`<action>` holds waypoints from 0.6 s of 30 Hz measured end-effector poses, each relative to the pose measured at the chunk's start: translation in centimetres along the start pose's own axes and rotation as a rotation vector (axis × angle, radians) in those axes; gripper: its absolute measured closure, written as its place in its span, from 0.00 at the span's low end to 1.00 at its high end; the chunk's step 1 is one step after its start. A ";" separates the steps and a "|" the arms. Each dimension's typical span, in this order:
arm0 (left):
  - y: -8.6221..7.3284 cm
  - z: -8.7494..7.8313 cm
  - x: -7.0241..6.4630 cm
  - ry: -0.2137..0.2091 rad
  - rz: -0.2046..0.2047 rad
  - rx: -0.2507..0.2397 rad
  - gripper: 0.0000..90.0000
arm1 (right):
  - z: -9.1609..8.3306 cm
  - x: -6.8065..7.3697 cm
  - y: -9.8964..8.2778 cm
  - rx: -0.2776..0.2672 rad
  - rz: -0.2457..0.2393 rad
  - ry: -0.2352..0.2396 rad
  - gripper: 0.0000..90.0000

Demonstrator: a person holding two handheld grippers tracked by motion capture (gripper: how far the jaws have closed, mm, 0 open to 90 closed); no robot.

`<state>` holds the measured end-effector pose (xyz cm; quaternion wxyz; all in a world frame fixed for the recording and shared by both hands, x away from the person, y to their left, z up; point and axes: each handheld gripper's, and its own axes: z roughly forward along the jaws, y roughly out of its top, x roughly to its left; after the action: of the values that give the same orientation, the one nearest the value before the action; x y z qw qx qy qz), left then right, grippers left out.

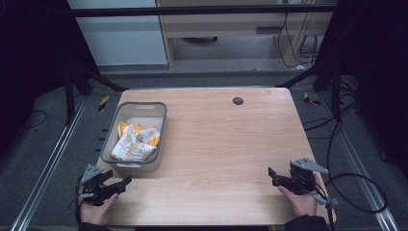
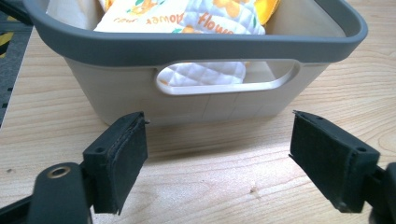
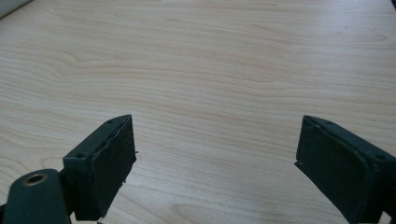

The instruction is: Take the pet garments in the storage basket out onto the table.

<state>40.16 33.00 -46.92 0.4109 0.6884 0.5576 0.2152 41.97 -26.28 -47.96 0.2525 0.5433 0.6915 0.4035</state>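
A grey plastic basket [image 1: 159,126] stands on the left part of the wooden table [image 1: 226,144]. In it lies a crumpled white cloth with orange flower print [image 1: 134,143]. In the left gripper view the basket's near wall with its handle slot [image 2: 224,79] faces me, and the cloth [image 2: 187,18] shows above the rim. My left gripper [image 1: 126,182] is open, low over the table's front left corner, just short of the basket. My right gripper [image 1: 272,175] is open near the front right edge, over bare wood [image 3: 210,70], with nothing between its jaws.
A small dark round cap [image 1: 237,100] sits in the tabletop near the far edge. Cables [image 1: 356,187] trail on the floor to the right. Dark frame posts [image 1: 332,77] stand beyond the table's far corners.
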 end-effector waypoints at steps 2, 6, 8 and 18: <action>0.1 -0.1 -0.1 0.004 -0.001 -0.006 0.22 | 0.0 0.1 0.0 0.003 0.002 0.006 0.13; 0.3 -0.5 -0.1 0.012 -0.003 -0.026 0.23 | 0.2 0.2 -0.1 0.017 -0.016 0.003 0.13; 0.4 -0.6 -0.1 0.016 -0.001 -0.034 0.23 | 0.2 0.2 -0.1 0.016 -0.020 0.001 0.13; 1.5 -1.7 -0.5 0.013 0.016 -0.087 0.24 | 0.3 0.2 -0.1 0.015 -0.030 -0.013 0.13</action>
<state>39.63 33.00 -44.71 0.4350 0.6731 0.5447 0.2470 42.06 -26.06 -48.21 0.2591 0.5373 0.7010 0.3909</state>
